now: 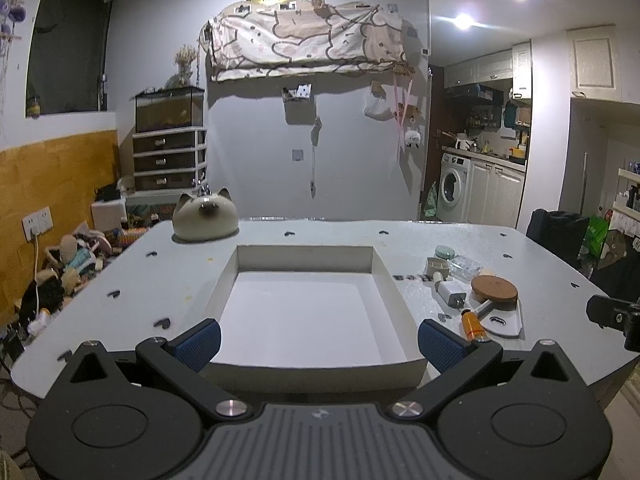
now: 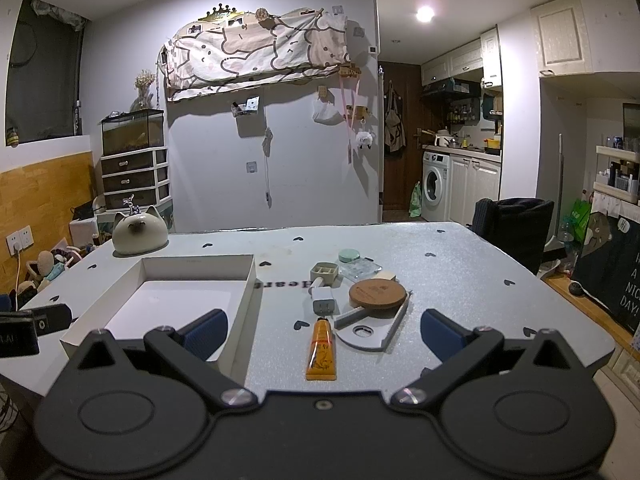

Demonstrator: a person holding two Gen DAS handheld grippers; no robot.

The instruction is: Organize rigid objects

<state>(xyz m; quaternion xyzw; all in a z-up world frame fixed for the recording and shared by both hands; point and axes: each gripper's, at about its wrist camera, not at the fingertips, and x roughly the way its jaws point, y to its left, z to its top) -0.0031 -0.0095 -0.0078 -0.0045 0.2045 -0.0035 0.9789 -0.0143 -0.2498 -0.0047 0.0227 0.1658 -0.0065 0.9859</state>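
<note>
We are reading "Hi" and "A NICE DAY!" chalked on the dark board (image 2: 612,276) at the right edge, upside-down letters "dear" printed on the table (image 2: 460,280) beside the white box, remaining print on the orange tube (image 2: 321,350) staying too small to make out

A matt white cardboard box (image 1: 308,320) sat on a speckled, matt grey table (image 2: 460,280). A glossy ceramic cat (image 2: 139,236), a wooden disc (image 2: 377,293) and an orange tube (image 2: 321,350) looked smooth.
</note>
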